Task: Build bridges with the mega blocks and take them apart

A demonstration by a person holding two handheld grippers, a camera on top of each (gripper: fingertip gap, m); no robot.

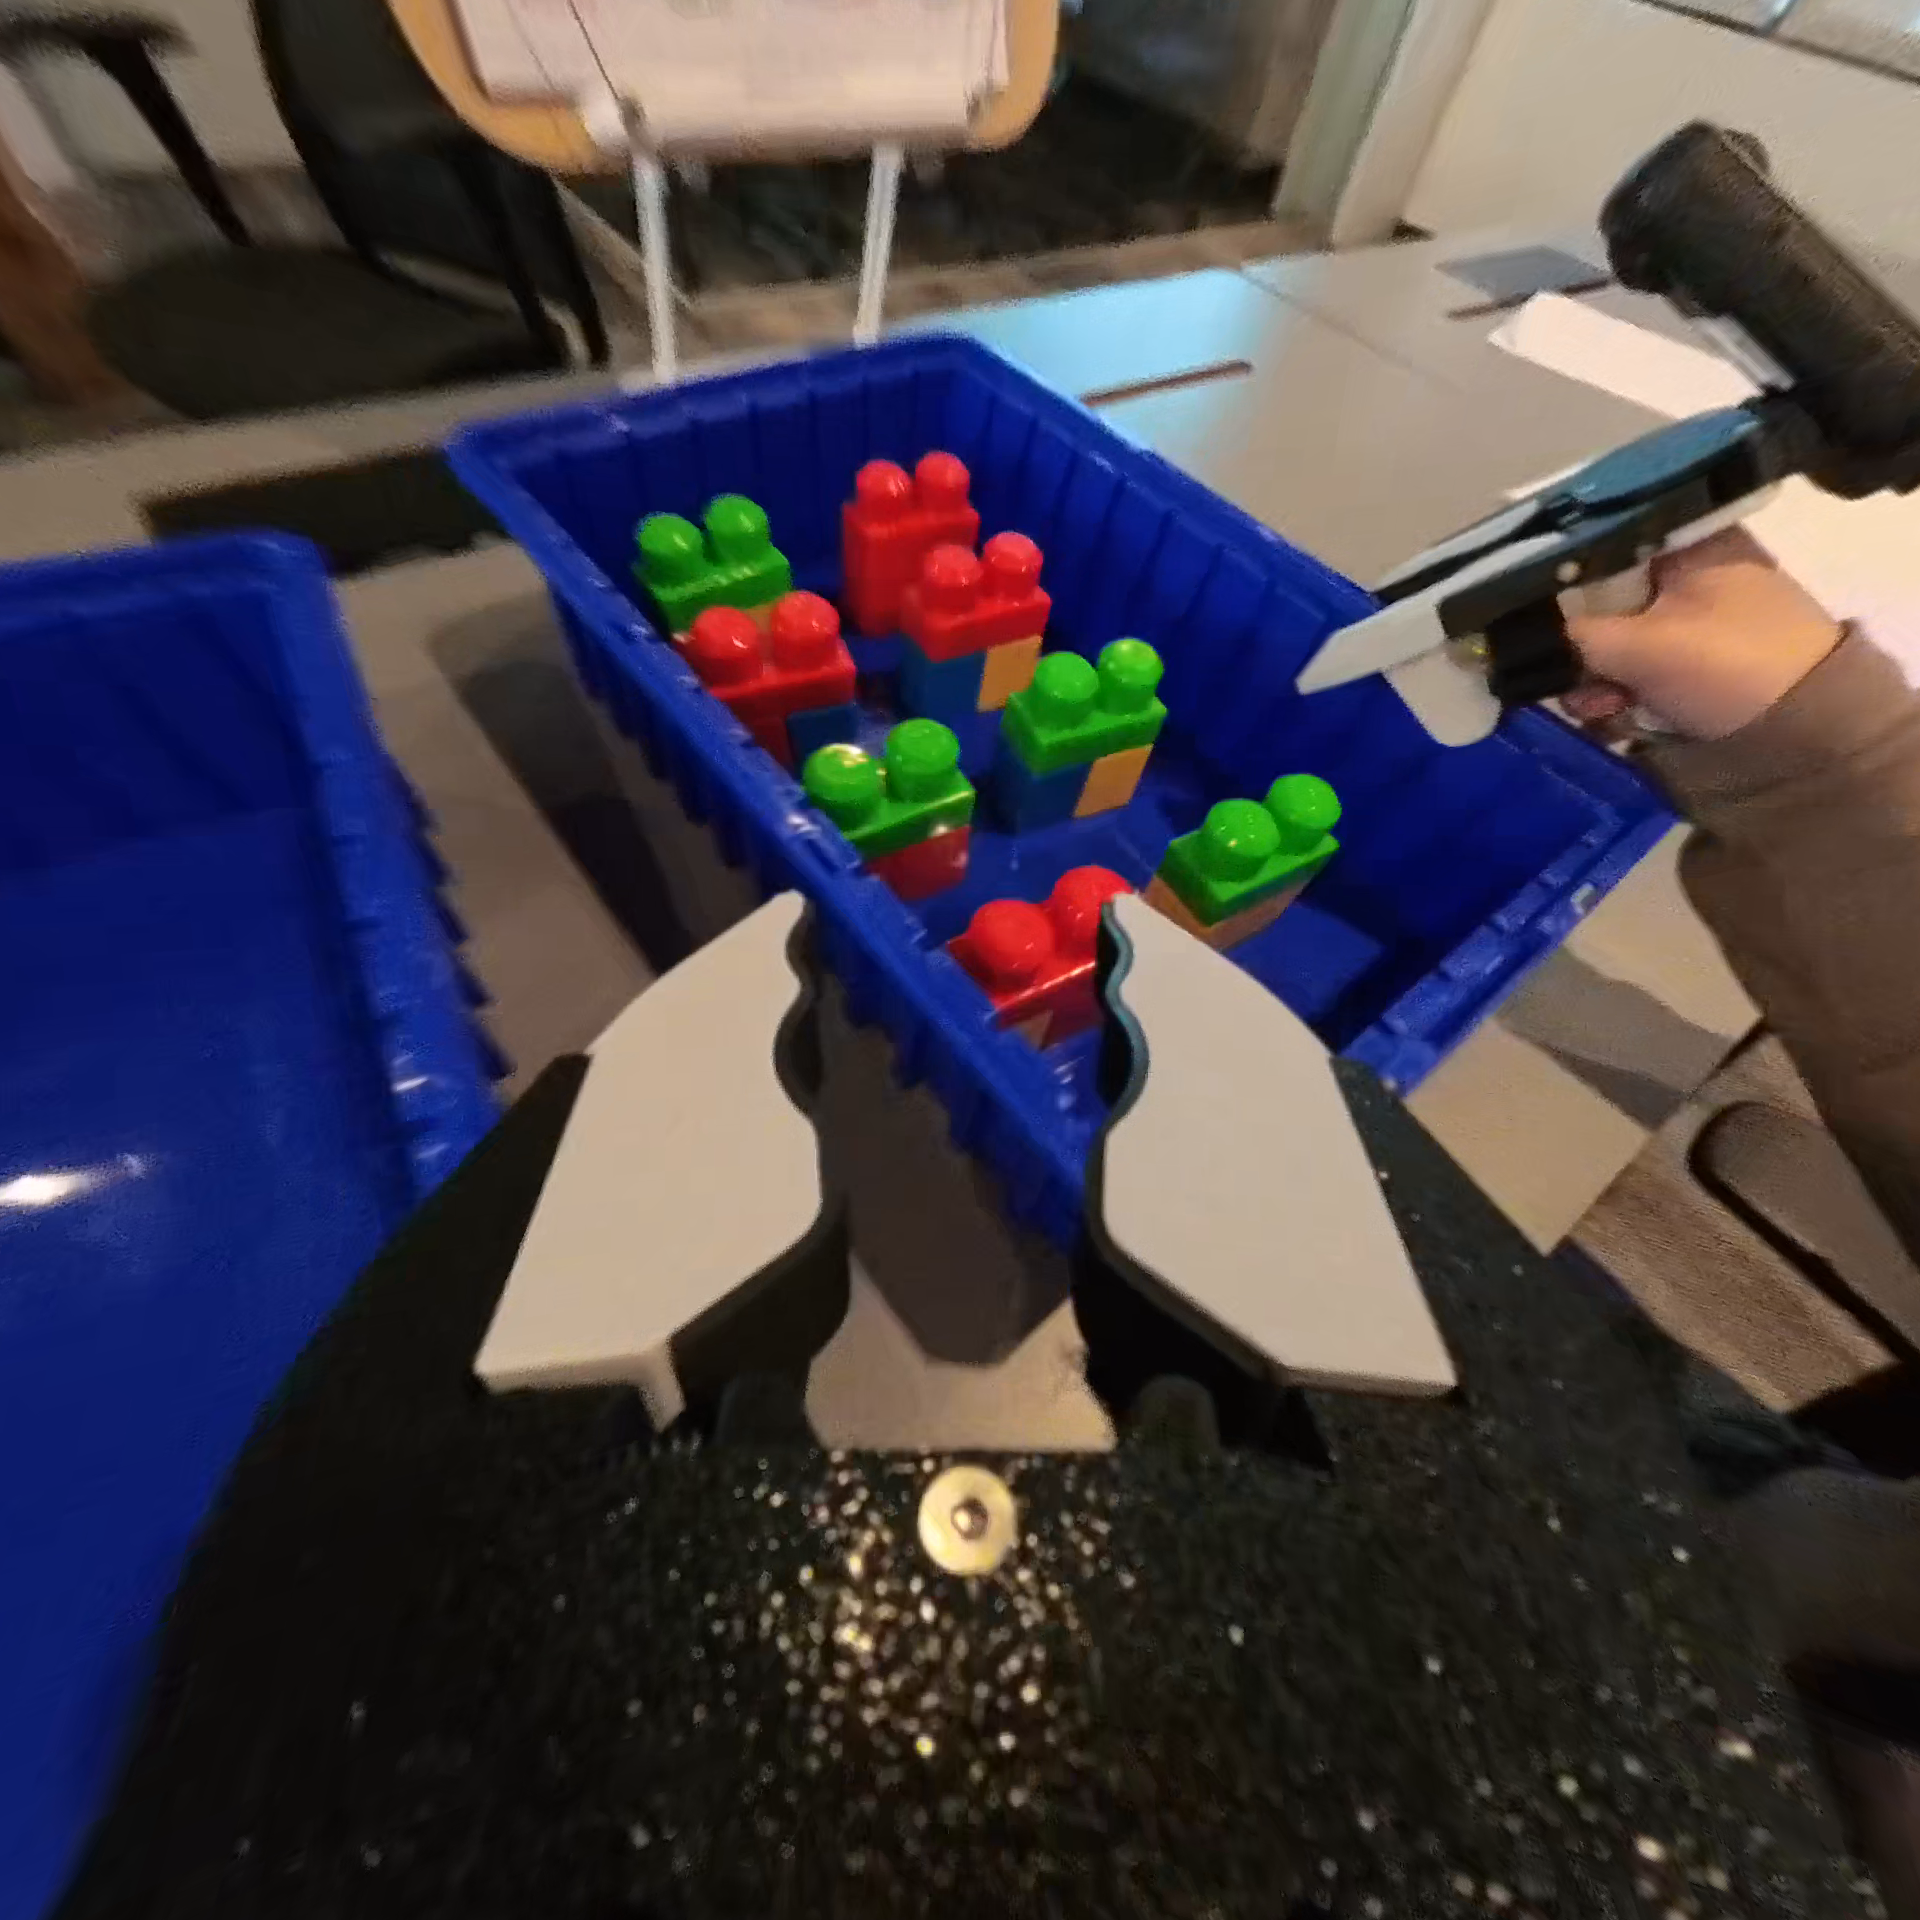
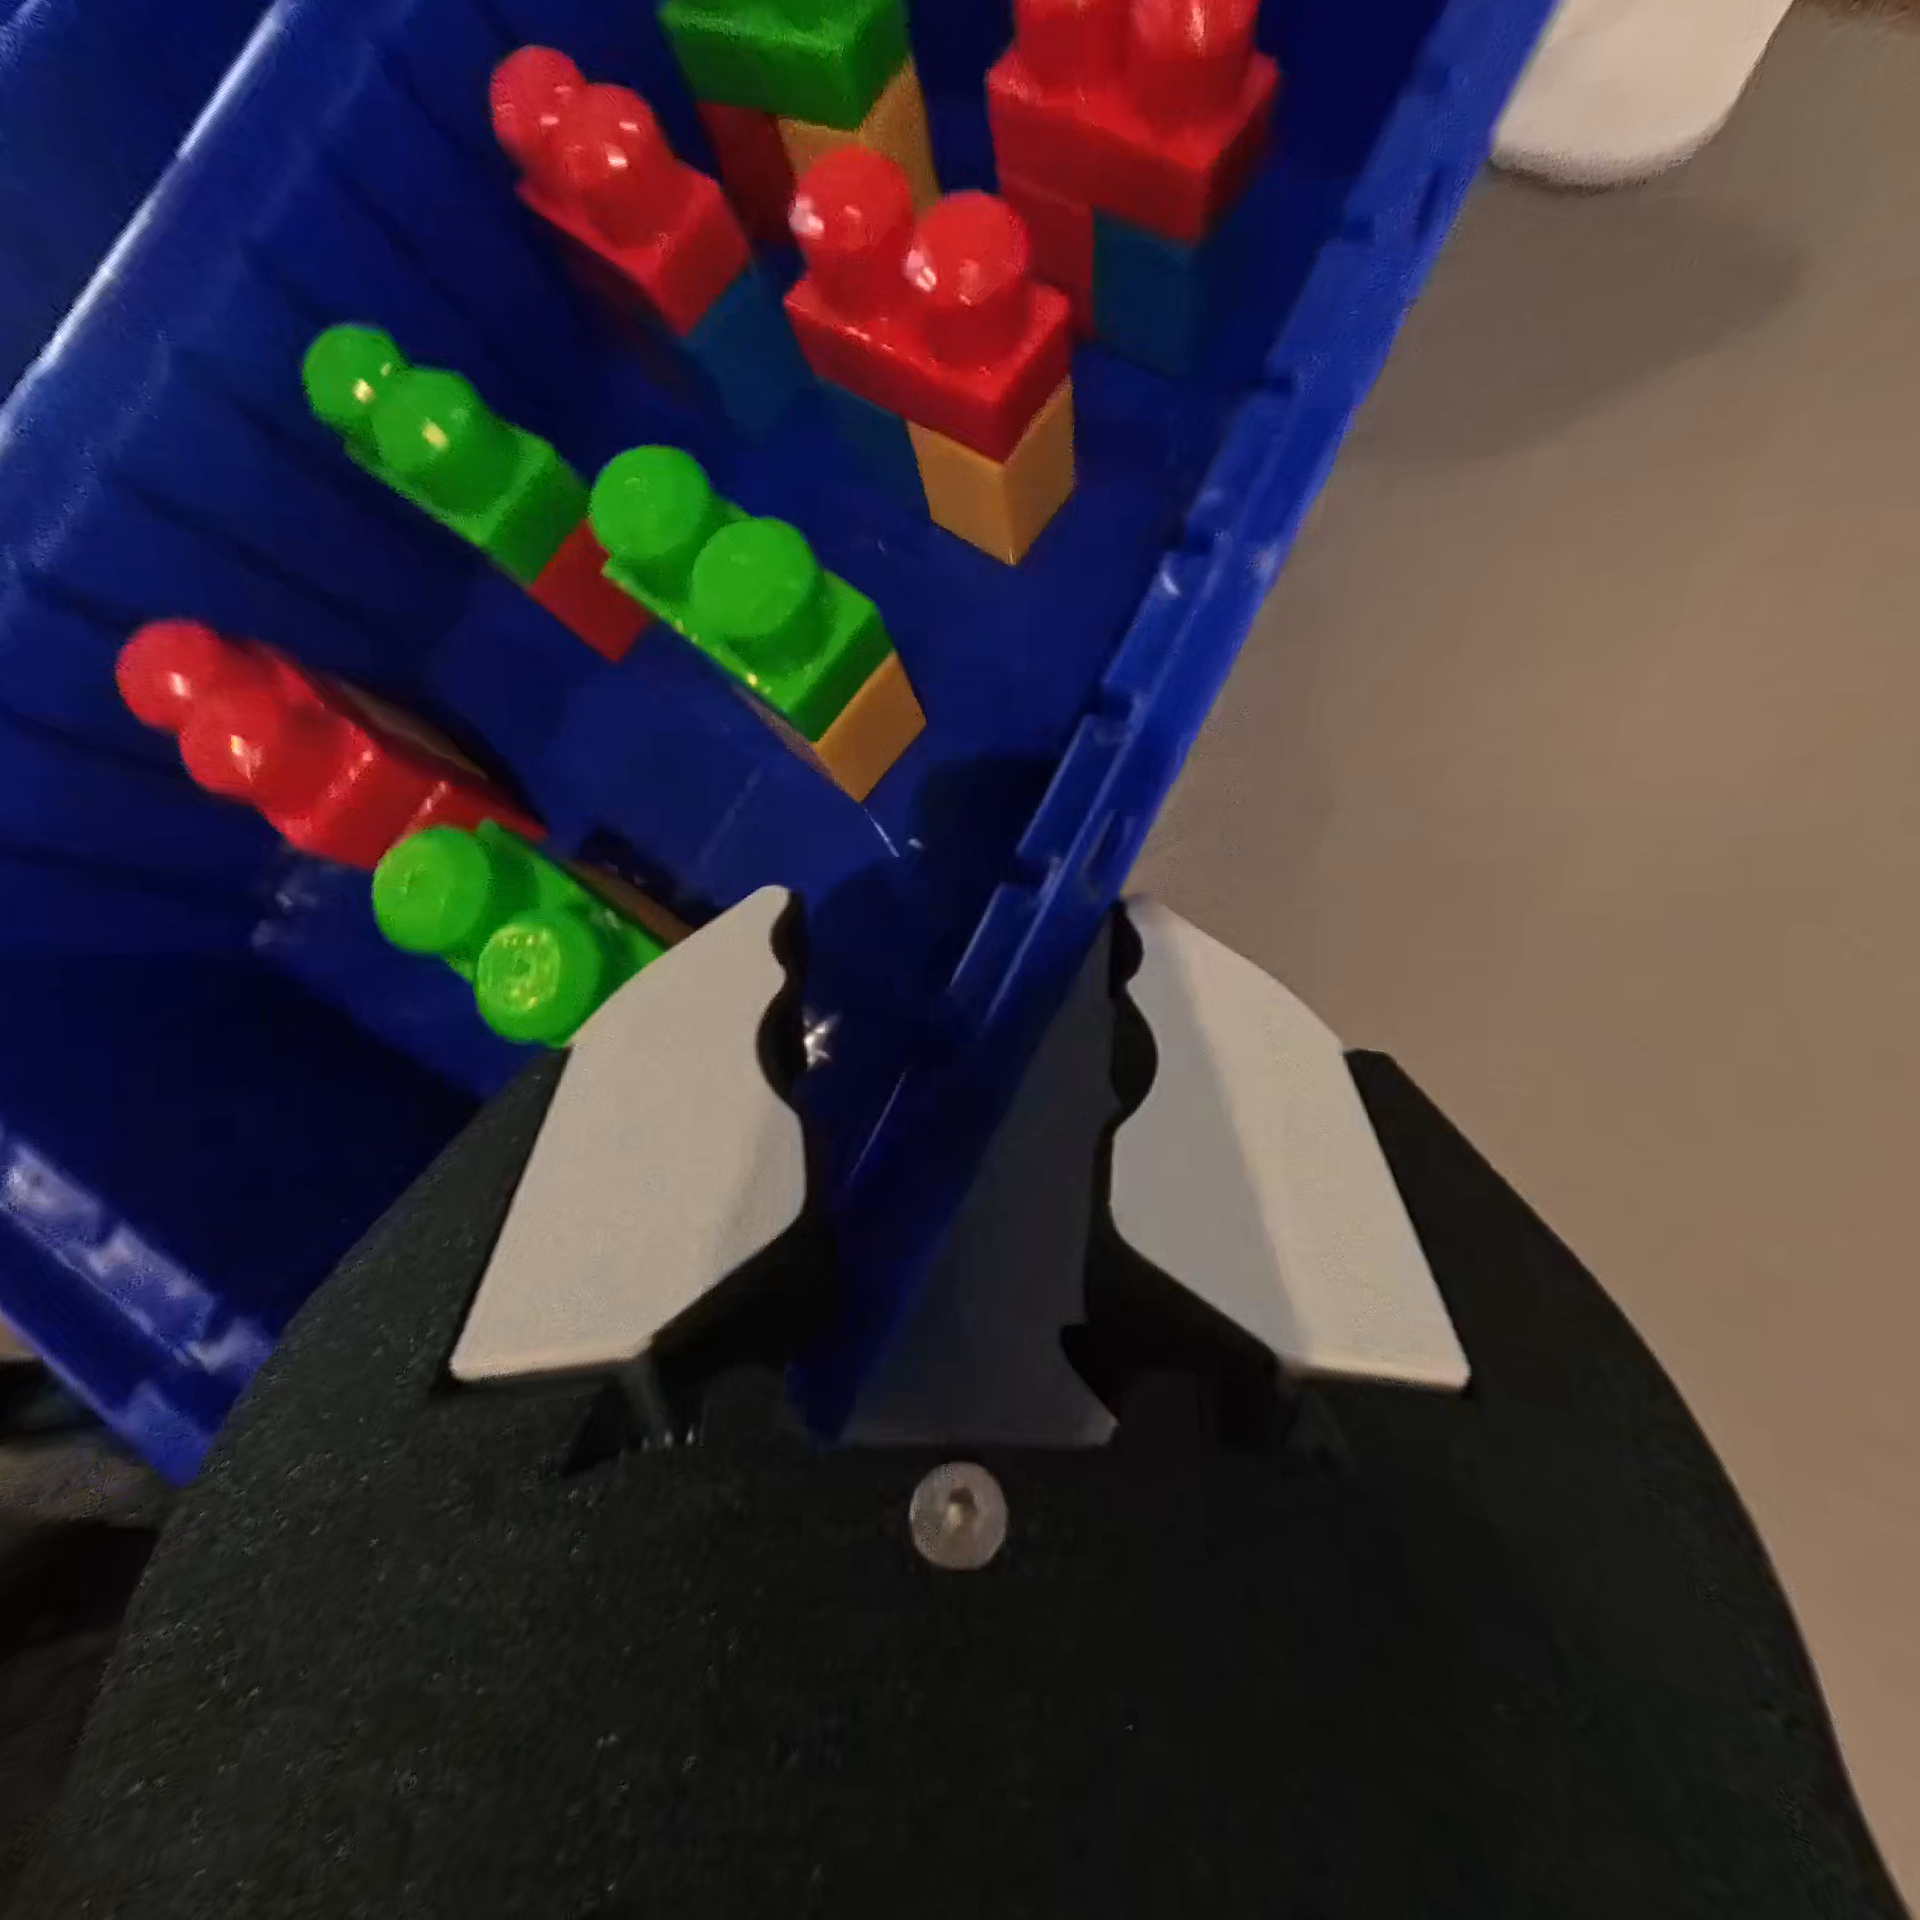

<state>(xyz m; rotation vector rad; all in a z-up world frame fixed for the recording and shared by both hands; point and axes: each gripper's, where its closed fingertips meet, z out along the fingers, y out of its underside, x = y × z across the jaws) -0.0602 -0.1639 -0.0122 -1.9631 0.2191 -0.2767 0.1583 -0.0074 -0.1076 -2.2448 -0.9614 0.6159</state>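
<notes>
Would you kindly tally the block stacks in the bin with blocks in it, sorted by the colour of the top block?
Green-topped stacks: 4
Red-topped stacks: 4
Total: 8, all standing in the blue bin

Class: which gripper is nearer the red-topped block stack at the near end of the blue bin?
Left. The left gripper sits right beside that red-topped block stack; the right gripper hovers over the blue bin's far wall.
</notes>
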